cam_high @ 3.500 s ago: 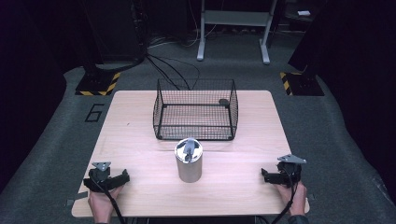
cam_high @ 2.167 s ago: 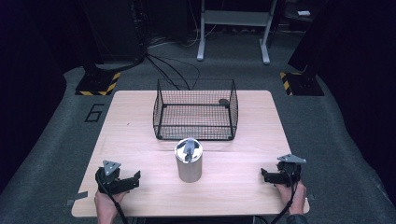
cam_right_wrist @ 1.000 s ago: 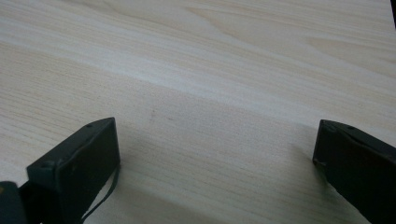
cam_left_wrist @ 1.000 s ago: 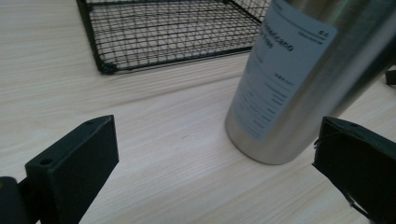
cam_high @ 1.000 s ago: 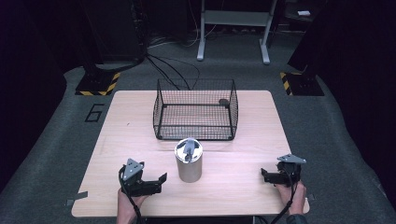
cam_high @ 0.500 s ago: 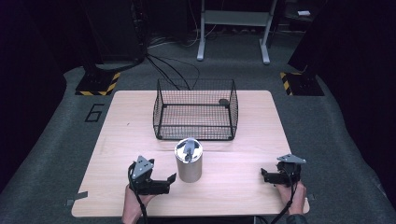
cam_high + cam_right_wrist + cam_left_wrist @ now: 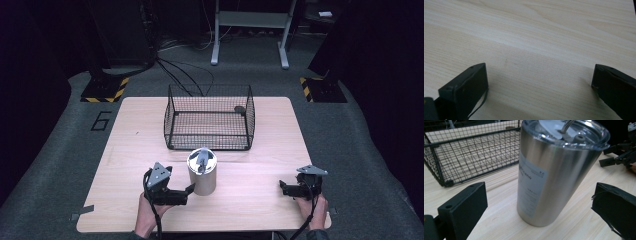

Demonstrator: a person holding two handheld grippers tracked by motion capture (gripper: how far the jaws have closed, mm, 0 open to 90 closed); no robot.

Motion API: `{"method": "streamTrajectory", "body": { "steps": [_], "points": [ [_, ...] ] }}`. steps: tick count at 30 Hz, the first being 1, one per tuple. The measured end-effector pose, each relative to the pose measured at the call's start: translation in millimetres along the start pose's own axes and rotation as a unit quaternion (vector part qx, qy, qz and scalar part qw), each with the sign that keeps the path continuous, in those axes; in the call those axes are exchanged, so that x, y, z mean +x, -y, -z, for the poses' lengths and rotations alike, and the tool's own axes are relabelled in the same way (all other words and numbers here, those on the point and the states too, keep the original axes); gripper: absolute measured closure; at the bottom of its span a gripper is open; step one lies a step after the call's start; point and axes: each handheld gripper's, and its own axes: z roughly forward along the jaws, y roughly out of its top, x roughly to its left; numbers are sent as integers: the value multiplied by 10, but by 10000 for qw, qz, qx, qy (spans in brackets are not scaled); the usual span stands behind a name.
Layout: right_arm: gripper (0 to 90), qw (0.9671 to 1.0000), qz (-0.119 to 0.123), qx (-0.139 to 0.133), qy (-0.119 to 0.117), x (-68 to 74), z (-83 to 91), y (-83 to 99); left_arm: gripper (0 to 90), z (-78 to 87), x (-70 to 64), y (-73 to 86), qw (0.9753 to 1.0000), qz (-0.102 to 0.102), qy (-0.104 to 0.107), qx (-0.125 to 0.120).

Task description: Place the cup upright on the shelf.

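Status: approach stage, no grasp yet.

Tumbler [image 7: 202,171]: steel, clear lid w/ slider, stands upright on table [image 7: 130,150], near front-centre, just in front of wire basket [image 7: 209,123]. Apart from basket, not touching. Label faces the left gripper view.

L gripper [image 7: 189,190]: low at the tumbler's left side, jaws spread wide, pointing at the tumbler body. In left gripper view the tumbler [image 7: 554,170] sits between the two jaws but farther on; bare table shows either side of its base, so no contact. Nothing pinched.

R gripper [image 7: 283,189]: rests near front-right of table, well apart from tumbler. Jaws spread; right gripper view has bare wood grain between them. Idle, holding nothing.

Basket: one small dark item in far-right corner, too small to ID. Otherwise looks empty.

Assessment: work in hand appears to be picking up the tumbler w/ L gripper, prob. for the basket – destination is a guess. Done: L gripper lined up, jaws opened to width. Left: advance till jaws straddle the body, close, lift, place. Note: smooth tapered steel wall, slip risk if gripped low; tall item, could tip if nudged before closing.
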Motion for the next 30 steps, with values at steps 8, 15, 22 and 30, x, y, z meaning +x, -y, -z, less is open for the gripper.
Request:
{"method": "streamTrajectory", "body": {
  "steps": [8,15,22,30],
  "points": [
    [1,10000,3,-5,2,-1,-1,-1,0,-73,-34,-76,9999,-123,67,-33],
    [1,10000,0,-1,5,2,1,0,0,-135,-77,-143,9997,-165,170,-109],
    [1,10000,5,4,7,2,2,0,0,-185,-103,-191,9994,-215,228,-165],
    [1,10000,11,3,9,2,2,0,0,-256,-118,-223,9990,-274,285,-197]
  ]
}}
